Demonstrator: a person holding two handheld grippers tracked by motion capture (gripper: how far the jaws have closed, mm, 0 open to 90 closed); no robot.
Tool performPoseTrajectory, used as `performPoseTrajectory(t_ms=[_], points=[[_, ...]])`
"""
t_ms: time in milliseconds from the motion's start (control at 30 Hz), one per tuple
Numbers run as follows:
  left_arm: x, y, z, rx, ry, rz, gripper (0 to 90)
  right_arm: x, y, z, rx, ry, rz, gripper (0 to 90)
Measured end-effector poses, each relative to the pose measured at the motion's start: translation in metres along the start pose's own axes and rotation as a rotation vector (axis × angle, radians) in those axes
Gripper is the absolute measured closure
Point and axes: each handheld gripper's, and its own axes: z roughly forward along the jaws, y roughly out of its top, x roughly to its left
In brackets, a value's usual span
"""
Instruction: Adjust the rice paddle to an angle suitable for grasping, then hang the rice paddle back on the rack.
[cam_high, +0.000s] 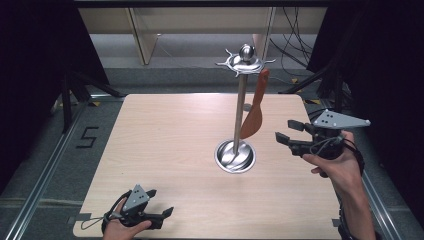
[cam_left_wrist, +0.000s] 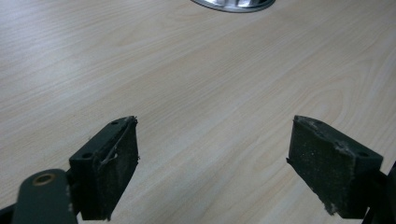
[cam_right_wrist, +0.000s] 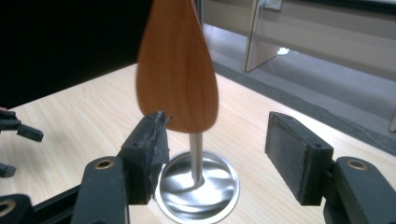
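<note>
Wood, warm reddish-brown and smooth, makes up the flat teardrop-bladed spatula (cam_high: 253, 115) that hangs blade-down from the metal utensil stand (cam_high: 240, 110). Its narrow handle runs up to one of the short curled hooks on the stand's round top plate, which is capped by a shiny ball. The blade widens toward the bottom and ends in a rounded edge, hanging beside the stand's slim upright pole and above its round, dished, mirror-bright base. In the right gripper view the spatula (cam_right_wrist: 177, 70) shows a faint lengthwise grain and a slight sheen, and the stand (cam_right_wrist: 197, 186) reflects the light in its base behind and below the blade.

The stand sits on the pale wood-grain tabletop (cam_high: 165, 145), somewhat right of the middle.

The right tool (cam_high: 290, 132) is held in the air just to the right of the spatula's blade, pointing toward it. Seen along its own jaws, the right tool (cam_right_wrist: 215, 154) stands moderately wide, with the blade's lower edge just above and beside the left pad; the pads do not press on the wood, and nothing is gripped between them.

The left tool (cam_high: 160, 205) rests low at the near left edge of the tabletop, well apart from the stand. In its own view the left tool (cam_left_wrist: 212, 158) has its jaws spread wide over bare tabletop (cam_left_wrist: 196, 88).
</note>
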Motion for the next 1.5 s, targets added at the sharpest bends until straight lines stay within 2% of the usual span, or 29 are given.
performPoseTrajectory(t_ms=[33, 133, 200, 233, 267, 300, 333, 367, 433, 467, 500, 533, 567, 600, 633, 667, 867, 900, 933, 1000, 1033, 1067, 1133, 1167, 1200, 1233, 1267, 1367, 1500], points=[[0.001, 0.0, -0.001, 0.013, -0.002, 0.014, 15.3, 0.0, -0.005, 0.001, -0.01, -0.017, 0.009, 38.8], [-0.003, -0.001, 0.001, -0.016, -0.007, -0.057, 15.3, -0.003, -0.008, 0.0, 0.007, 0.007, -0.004, 37.6], [0.001, 0.0, 0.0, -0.001, 0.002, -0.004, 15.3, 0.0, -0.011, 0.0, 0.002, -0.009, 0.034, 37.0], [0.001, 0.0, 0.0, -0.001, 0.002, -0.004, 15.3, 0.0, -0.011, 0.0, 0.002, -0.009, 0.034, 37.0], [-0.003, -0.001, 0.001, -0.023, -0.007, -0.057, 15.3, -0.002, -0.012, -0.001, 0.021, 0.002, 0.016, 36.9], [-0.003, -0.001, 0.001, -0.022, -0.009, -0.058, 15.3, -0.002, -0.015, 0.0, 0.029, 0.007, 0.017, 36.8], [0.0, 0.0, 0.001, -0.01, 0.001, -0.017, 15.3, -0.001, -0.017, 0.001, 0.033, 0.006, 0.034, 36.6], [-0.003, -0.001, 0.0, 0.005, 0.002, -0.059, 15.3, -0.001, -0.019, 0.004, 0.024, -0.004, 0.03, 36.5], [-0.005, -0.001, 0.001, -0.019, -0.01, -0.074, 15.3, -0.002, -0.02, 0.004, 0.051, 0.005, 0.014, 36.2], [-0.002, 0.0, 0.0, 0.0, -0.009, -0.027, 15.3, 0.0, -0.022, 0.005, 0.067, 0.009, 0.031, 36.0], [-0.001, 0.0, 0.0, 0.002, -0.01, -0.024, 15.3, -0.001, -0.024, 0.008, 0.049, 0.0, 0.017, 35.9], [0.003, 0.001, -0.001, 0.014, 0.0, 0.031, 15.3, -0.002, -0.025, 0.008, 0.074, 0.011, 0.015, 35.8], [0.0, 0.0, 0.001, -0.006, -0.005, -0.015, 15.3, 0.0, -0.027, 0.009, 0.073, 0.009, 0.037, 35.8], [0.0, 0.0, 0.0, -0.001, -0.006, -0.012, 15.3, -0.002, -0.029, 0.011, 0.081, 0.008, 0.011, 35.8], [-0.003, -0.001, 0.0, -0.012, -0.013, -0.06, 15.3, 0.0, -0.031, 0.011, 0.111, 0.017, 0.041, 35.8], [-0.004, -0.002, 0.0, -0.015, -0.011, -0.074, 15.3, -0.001, -0.033, 0.013, 0.092, 0.005, 0.022, 35.7], [-0.005, -0.002, -0.001, -0.019, -0.01, -0.066, 15.3, 0.001, -0.039, 0.015, 0.128, 0.014, 0.04, 35.6], [-0.003, -0.001, -0.001, -0.017, -0.012, -0.045, 15.3, 0.0, -0.041, 0.018, 0.114, 0.004, 0.013, 35.6], [-0.003, -0.001, 0.0, -0.018, -0.013, -0.04, 15.3, 0.003, -0.042, 0.019, 0.131, 0.012, 0.042, 35.5], [-0.004, -0.002, 0.001, -0.015, -0.009, -0.077, 15.3, 0.002, -0.044, 0.019, 0.143, 0.018, 0.039, 35.4], [-0.002, -0.002, 0.0, 0.006, 0.003, -0.054, 15.3, 0.0, -0.045, 0.021, 0.136, 0.014, 0.011, 35.4], [-0.002, -0.002, 0.0, 0.001, 0.001, -0.047, 15.3, 0.002, -0.046, 0.021, 0.149, 0.02, 0.042, 35.3], [-0.003, -0.002, 0.0, -0.024, -0.008, -0.06, 15.4, 0.002, -0.051, 0.023, 0.166, 0.021, 0.044, 35.1], [-0.002, -0.002, 0.0, -0.02, -0.005, -0.037, 15.3, 0.0, -0.052, 0.024, 0.172, 0.019, 0.022, 35.0], [-0.002, -0.002, 0.0, -0.02, -0.005, -0.037, 15.3, 0.001, -0.054, 0.024, 0.183, 0.025, 0.048, 34.9], [-0.004, -0.003, 0.0, -0.016, -0.005, -0.071, 15.3, 0.001, -0.054, 0.024, 0.183, 0.025, 0.048, 34.9], [-0.001, -0.002, -0.002, 0.012, -0.003, -0.011, 15.4, 0.002, -0.056, 0.025, 0.198, 0.031, 0.047, 34.6], [-0.001, -0.002, -0.002, 0.004, -0.003, -0.004, 15.3, 0.003, -0.058, 0.026, 0.2, 0.025, 0.036, 34.2], [-0.003, -0.002, -0.001, -0.004, -0.004, -0.027, 15.3, 0.006, -0.061, 0.025, 0.214, 0.035, 0.033, 33.8]])
